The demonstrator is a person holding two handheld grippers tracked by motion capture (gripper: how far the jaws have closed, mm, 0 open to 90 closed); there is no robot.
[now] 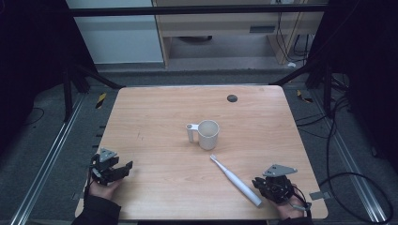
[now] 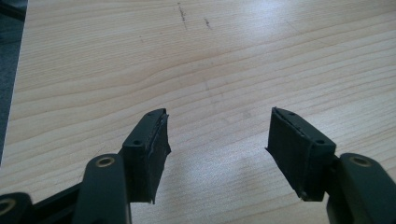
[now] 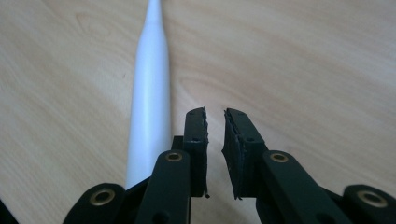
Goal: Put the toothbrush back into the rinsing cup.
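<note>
Grippers are resting at the two near corners of the wooden table (image 1: 155, 108), and the work in hand is the pickup of the electric toothbrush (image 1: 236, 180).

Left side: the left gripper (image 1: 123, 169) is lying low over bare wood, jaws standing wide apart with nothing between the pads (image 2: 152, 156). It is touching no object and is sitting well apart from the toothbrush.

Centre: a white mug (image 1: 207, 134) is standing upright, its handle pointing toward the left side of the high view. The brush head is lying just short of the mug's base, not touching it as far as the high view is showing.

Right of centre: the toothbrush is lying flat and diagonal, head toward the mug, thick handle end toward the right gripper (image 1: 261, 183). Judged from its look, it is handling as a light, stiff, smooth plastic body, likely to roll or slip under a skewed grip. The thick handle section is offering the best hold; the thin neck is the weaker part.

Right side: the right gripper's jaws are standing only narrowly parted and gripping nothing. In the right gripper view the toothbrush handle (image 3: 150, 107) is lying just beside the left pad (image 3: 197, 140), outside the gap.
</note>
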